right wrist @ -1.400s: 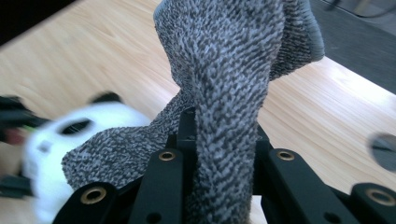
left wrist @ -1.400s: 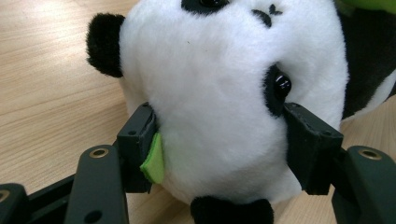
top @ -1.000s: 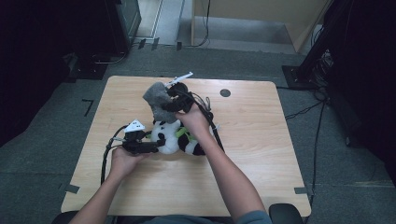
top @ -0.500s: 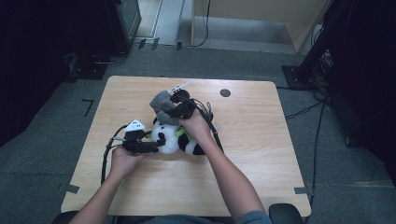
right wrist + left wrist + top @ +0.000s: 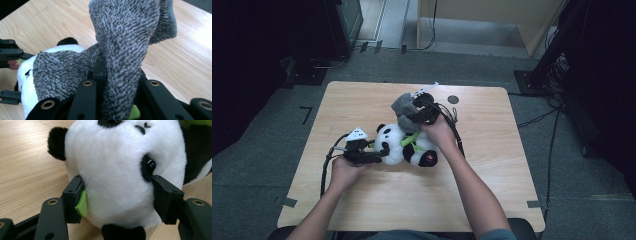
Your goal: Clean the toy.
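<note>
A black-and-white panda plush (image 5: 398, 145) lies on the wooden table (image 5: 512, 165). My left gripper (image 5: 379, 154) comes in from the left and is shut on the panda's head (image 5: 117, 165), one pad on each side. A green tab (image 5: 82, 205) sticks out at the left pad. My right gripper (image 5: 416, 112) hovers just behind the panda, shut on a fuzzy grey sock (image 5: 403, 106). In the right gripper view the grey sock (image 5: 125, 37) is pinched between the jaws and drapes over the panda (image 5: 26, 77).
A green ribbon (image 5: 411, 141) sits at the panda's neck. A small dark round mark (image 5: 453, 99) lies on the far part of the table. Cables trail from both grippers. Dark floor and equipment surround the table.
My right hand has shifted a little to the right and lower with the grey sock, closer onto the panda. The left gripper has kept its hold and place.
</note>
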